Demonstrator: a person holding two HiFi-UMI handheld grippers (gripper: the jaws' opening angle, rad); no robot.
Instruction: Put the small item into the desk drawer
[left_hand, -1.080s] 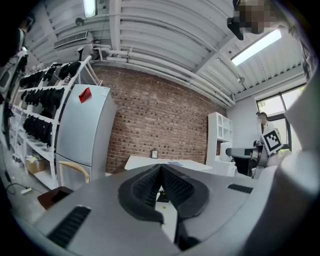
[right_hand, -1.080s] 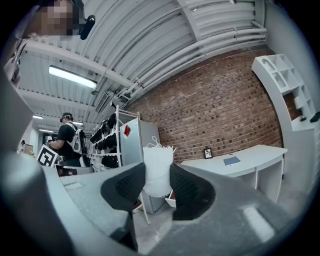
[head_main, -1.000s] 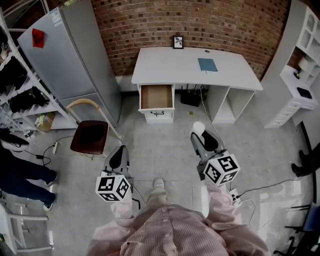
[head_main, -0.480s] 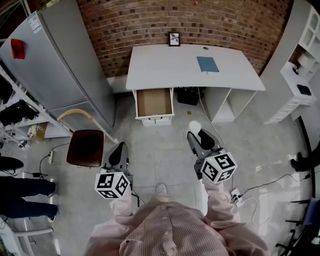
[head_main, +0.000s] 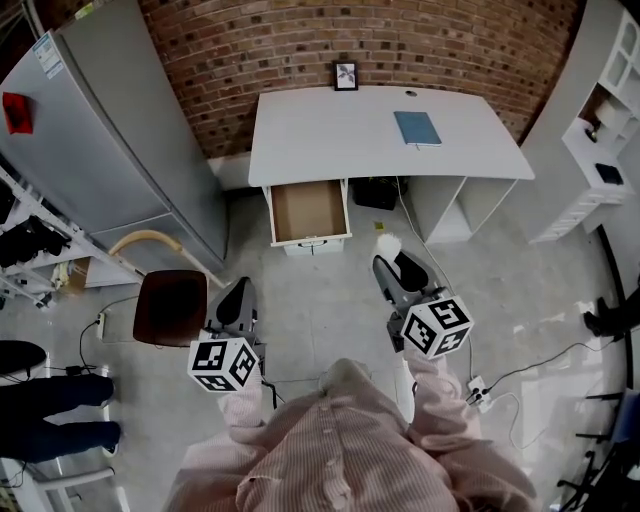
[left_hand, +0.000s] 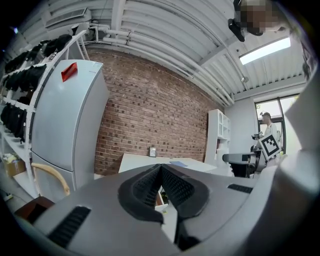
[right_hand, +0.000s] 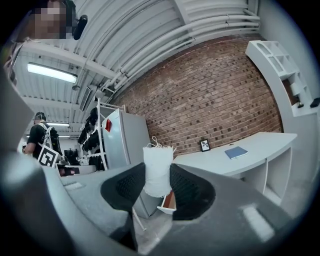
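1. Over the last second the bench (head_main: 380, 135) and its open drawer (head_main: 308, 210) have grown in the head view, and the fridge (head_main: 90, 150) has slid off to the drawer's left. I read that as the person walking up to the drawer.
2. The right tongs (head_main: 392, 270) stay clamped on the small white item (head_main: 389, 245), a pale fabric-like bundle with loose threads on top. It is pinched between the pads and sticks out past them, and the grip looks unchanged through the walk.
3. The item is still short of the drawer and off to its right, over the floor and well apart from the drawer's front.
4. The left tongs (left_hand: 160, 176) are closed pad to pad with nothing between them. They hang short of the drawer and to its left.
5. The drawer stands pulled out, its brown bottom bare as far as I can see. My judgement is that the carry is under way but unfinished — the item must still be brought over the drawer's opening, lowered and released.
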